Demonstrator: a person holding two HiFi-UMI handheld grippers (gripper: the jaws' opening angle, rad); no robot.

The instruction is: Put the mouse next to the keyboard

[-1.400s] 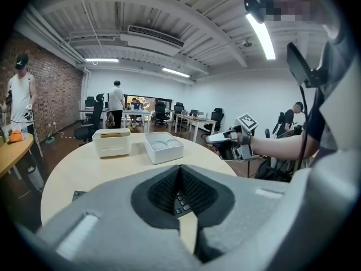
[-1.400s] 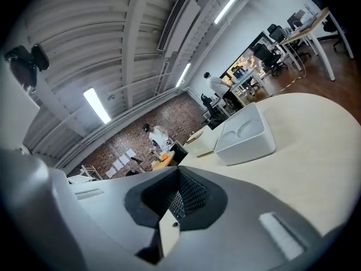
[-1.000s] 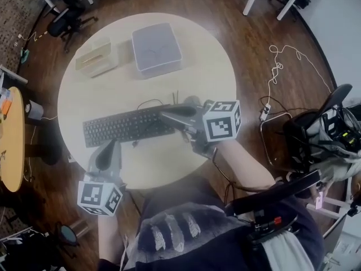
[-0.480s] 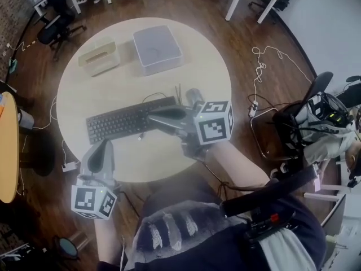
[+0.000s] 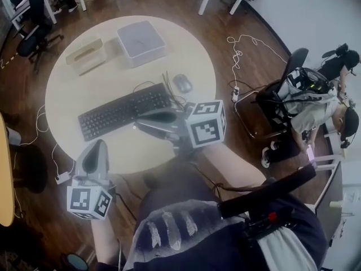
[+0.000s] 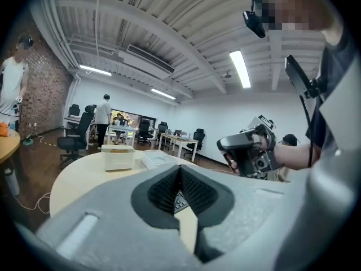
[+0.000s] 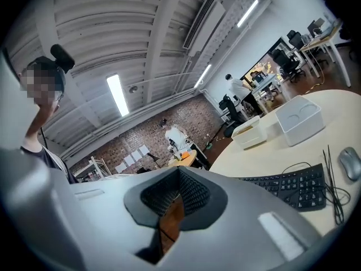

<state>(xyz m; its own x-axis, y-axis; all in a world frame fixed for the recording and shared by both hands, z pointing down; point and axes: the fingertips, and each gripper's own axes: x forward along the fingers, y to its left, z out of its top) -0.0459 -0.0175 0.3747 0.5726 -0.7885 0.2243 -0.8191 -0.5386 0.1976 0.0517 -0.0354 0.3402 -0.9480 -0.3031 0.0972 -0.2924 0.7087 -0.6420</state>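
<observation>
A grey mouse (image 5: 182,83) lies on the round beige table (image 5: 186,44), just right of the black keyboard (image 5: 124,111), with thin black cables between them. My right gripper (image 5: 139,119) hovers over the table's near edge, below the keyboard, pointing left; its jaws are shut with nothing in them. My left gripper (image 5: 96,147) hangs past the near left edge, also shut and empty. The right gripper view shows the keyboard (image 7: 293,185) and the mouse (image 7: 351,162) at far right beyond the shut right gripper (image 7: 179,179). The left gripper (image 6: 180,176) faces the table.
A grey lidded box (image 5: 141,38) and a beige tissue box (image 5: 84,55) sit at the table's far side. White cable (image 5: 248,44) trails on the wooden floor at right. A seated person (image 5: 316,95) is at far right; office chairs (image 5: 34,27) stand at top left.
Both grippers have drawn back toward the table's near edge. The right gripper has come away from the mouse, which now shows in full beside the keyboard. Both jaws stay shut.
</observation>
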